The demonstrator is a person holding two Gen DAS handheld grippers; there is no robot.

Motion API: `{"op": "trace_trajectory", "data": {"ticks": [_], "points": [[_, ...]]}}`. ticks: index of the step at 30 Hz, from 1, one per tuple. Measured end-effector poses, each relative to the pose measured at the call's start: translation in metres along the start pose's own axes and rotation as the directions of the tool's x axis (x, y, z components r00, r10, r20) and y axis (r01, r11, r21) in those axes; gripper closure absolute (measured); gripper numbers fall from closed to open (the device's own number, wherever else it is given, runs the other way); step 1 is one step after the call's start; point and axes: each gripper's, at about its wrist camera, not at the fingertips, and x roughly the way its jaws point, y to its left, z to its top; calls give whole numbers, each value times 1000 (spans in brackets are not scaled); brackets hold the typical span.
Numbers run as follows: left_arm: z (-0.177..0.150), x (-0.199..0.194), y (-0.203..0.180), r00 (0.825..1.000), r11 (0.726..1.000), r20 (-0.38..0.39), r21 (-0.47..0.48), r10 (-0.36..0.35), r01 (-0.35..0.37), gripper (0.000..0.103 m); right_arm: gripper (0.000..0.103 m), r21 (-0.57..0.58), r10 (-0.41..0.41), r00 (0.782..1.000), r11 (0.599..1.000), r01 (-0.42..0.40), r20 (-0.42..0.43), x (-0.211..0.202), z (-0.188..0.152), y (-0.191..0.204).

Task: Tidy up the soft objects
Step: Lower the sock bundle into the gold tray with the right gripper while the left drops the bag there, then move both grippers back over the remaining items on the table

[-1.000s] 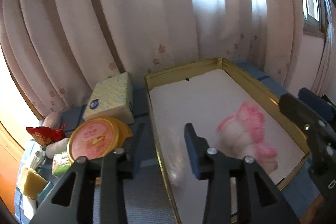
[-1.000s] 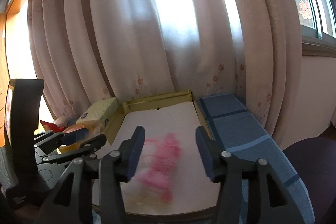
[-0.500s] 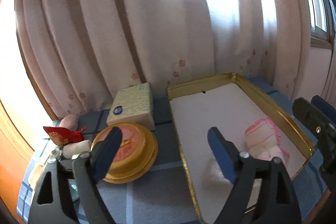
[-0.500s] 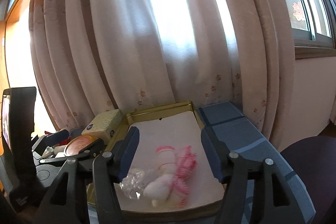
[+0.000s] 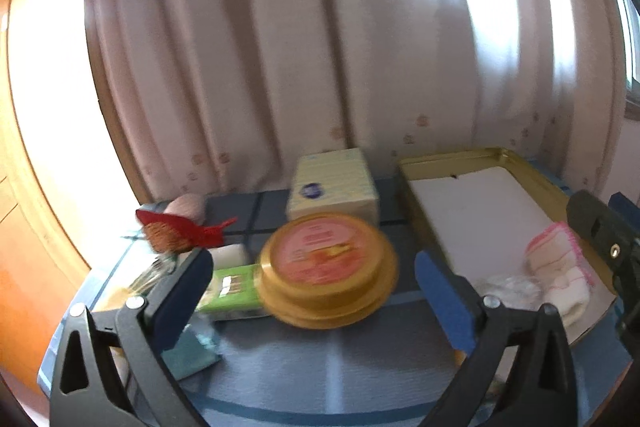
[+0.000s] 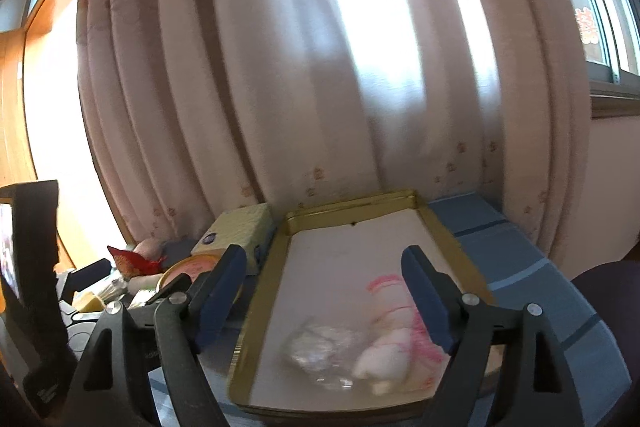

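Both grippers hang spread wide and empty: the left gripper over a round gold tin, the right gripper above pink-and-white socks at five o'clock in the gold tray.

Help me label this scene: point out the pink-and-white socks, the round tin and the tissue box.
pink-and-white socks [image 5: 558, 267]: left wrist view, folded middle.
round tin [image 5: 326, 255]: left wrist view, pink lid.
tissue box [image 5: 332, 183]: left wrist view, top face.

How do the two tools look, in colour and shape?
Both alike: the left tool and the right tool have black plastic arms with triangular cut-outs, silver screws, and flat dark blue pads on the fingers. No cables or sleeves show.
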Motion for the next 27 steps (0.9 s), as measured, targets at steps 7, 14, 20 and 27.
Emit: {"op": "trace_trajectory", "data": {"ticks": [7, 14, 20, 27], "points": [[-16, -2, 52, 997, 994, 12, -78, 71, -70, 1, 21, -53, 5, 999, 999, -7, -47, 14, -4, 42], [-32, -9, 89, 993, 987, 16, -110, 120, -117, 1, 21, -100, 2, 996, 995, -10, -85, 25, -8, 82], [-45, -15, 115, 990, 982, 8, -121, 144, -142, 1, 21, -135, 7, 994, 991, -22, -108, 32, -15, 108], [-60, -21, 142, 983, 974, -11, -136, 182, -182, 1, 21, -183, 27, 990, 982, -52, -138, 39, -26, 141]]}}
